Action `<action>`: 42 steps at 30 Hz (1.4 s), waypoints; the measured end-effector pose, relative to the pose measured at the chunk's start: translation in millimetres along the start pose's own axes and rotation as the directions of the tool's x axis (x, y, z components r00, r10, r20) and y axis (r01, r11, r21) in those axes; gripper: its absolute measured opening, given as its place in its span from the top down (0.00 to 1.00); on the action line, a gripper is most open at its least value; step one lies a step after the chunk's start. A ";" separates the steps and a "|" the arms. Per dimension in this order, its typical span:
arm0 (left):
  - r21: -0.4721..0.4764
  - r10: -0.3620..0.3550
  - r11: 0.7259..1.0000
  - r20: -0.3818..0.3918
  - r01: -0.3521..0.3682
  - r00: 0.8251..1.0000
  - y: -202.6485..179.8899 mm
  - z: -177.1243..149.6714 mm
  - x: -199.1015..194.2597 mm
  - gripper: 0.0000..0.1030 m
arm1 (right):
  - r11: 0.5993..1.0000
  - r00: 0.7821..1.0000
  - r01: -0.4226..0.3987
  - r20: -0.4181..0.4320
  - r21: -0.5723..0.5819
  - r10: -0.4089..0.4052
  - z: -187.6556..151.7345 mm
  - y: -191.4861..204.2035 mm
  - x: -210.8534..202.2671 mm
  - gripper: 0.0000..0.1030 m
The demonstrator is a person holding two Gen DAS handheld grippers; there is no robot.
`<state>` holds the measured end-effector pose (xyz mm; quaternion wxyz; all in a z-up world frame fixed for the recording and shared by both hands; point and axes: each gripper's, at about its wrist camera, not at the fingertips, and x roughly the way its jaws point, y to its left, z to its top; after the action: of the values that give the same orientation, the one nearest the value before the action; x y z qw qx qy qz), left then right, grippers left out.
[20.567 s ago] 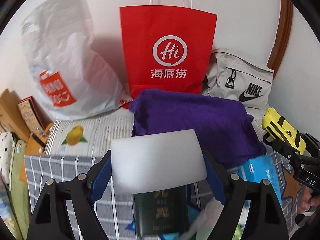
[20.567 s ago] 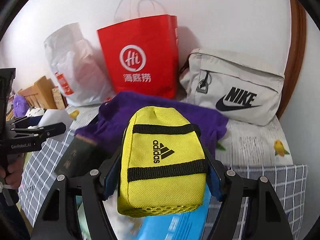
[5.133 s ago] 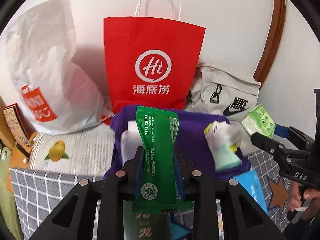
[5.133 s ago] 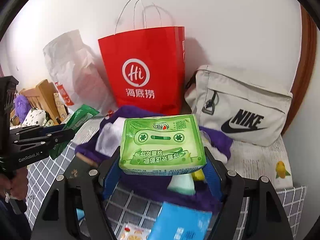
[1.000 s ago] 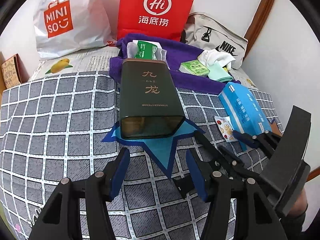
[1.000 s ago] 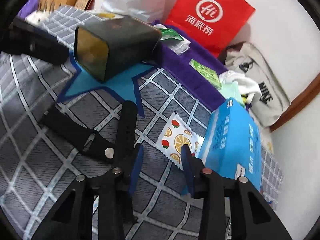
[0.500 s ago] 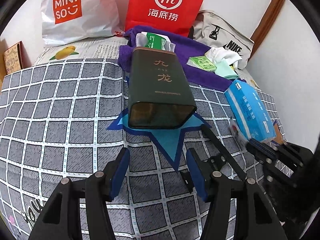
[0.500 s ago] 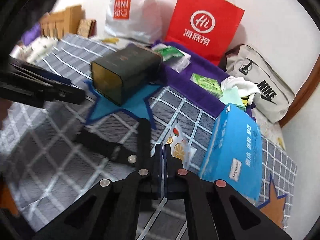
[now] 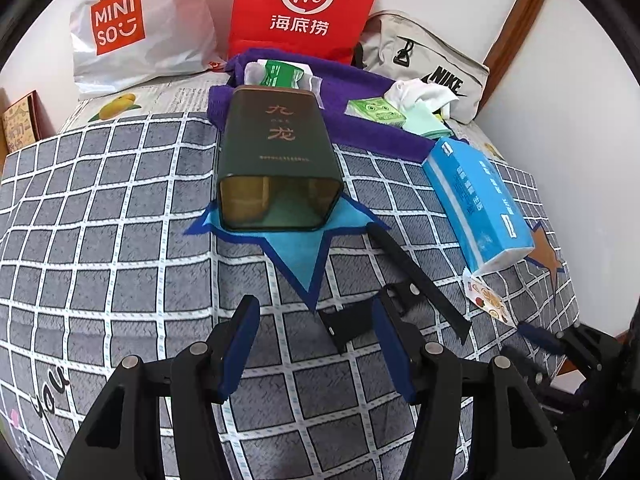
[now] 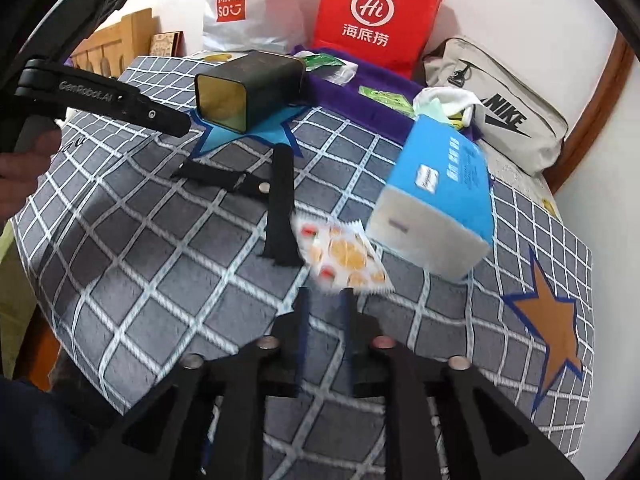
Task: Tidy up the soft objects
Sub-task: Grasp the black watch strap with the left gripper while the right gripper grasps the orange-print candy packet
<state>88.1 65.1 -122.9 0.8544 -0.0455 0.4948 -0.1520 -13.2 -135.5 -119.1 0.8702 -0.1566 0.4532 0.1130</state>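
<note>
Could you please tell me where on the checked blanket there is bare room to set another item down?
The widest bare stretch of checked blanket lies left of the green tin, reaching the left claw. Another lies beyond the blue tissue pack, around the orange star. The purple towel and black strap area is crowded.

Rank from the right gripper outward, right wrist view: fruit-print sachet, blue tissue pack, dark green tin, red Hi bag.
From the right gripper, whose jaws stand slightly apart with nothing between them:
1. Fruit-print sachet: just past the fingertips, on the checked blanket.
2. Blue tissue pack: beyond the sachet, to the right.
3. Dark green tin: farther back, left, lying on its side.
4. Red Hi bag: against the back wall.
</note>
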 end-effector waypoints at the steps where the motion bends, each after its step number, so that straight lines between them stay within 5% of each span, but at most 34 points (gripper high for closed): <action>1: 0.002 0.000 1.000 -0.002 0.000 1.000 -1.5 -0.9 -0.2 0.45 | 1.000 1.000 0.003 0.010 -0.004 -0.003 -1.9 0.0 -2.0 0.51; 4: 0.011 0.009 1.000 -0.008 -0.009 1.000 -4.8 -3.9 -1.5 0.45 | 0.999 0.997 0.018 0.071 -0.027 -0.016 -3.5 -0.7 -8.3 0.31; 7: 0.016 0.017 1.000 -0.010 -0.017 1.000 -5.8 -5.4 -3.5 0.45 | 1.000 0.994 -0.008 0.108 -0.018 0.010 1.7 -9.1 -6.0 0.29; 16: -0.004 0.047 0.999 -0.043 -0.047 0.998 -1.9 -5.3 6.1 0.45 | 0.967 0.977 -0.212 0.037 0.138 0.209 23.4 -42.2 41.6 0.29; 21: -0.009 0.049 0.999 -0.066 -0.050 0.997 -0.9 -3.8 17.0 0.45 | 0.958 0.972 -0.234 0.004 0.167 0.236 23.3 -44.2 58.4 0.29; 27: 0.001 0.045 0.999 -0.080 -0.045 0.996 -3.8 -3.2 24.3 0.45 | 0.965 0.973 -0.227 -0.004 0.128 0.230 18.8 -37.7 52.0 0.50; 38: 0.035 -0.001 0.999 -0.065 0.004 0.998 -11.9 -11.2 18.8 0.45 | 0.978 0.979 -0.199 -0.024 0.066 0.201 1.8 -25.1 43.8 0.44; 42: 0.086 -0.060 0.994 -0.044 0.063 0.997 -19.8 -12.1 19.6 0.45 | 0.979 0.980 -0.199 -0.015 0.053 0.200 0.1 -27.2 40.0 0.56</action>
<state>82.5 41.2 -140.8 0.8400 -0.0202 0.5038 -0.2006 18.7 -158.5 -147.3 0.8537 -0.0890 0.4781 0.1862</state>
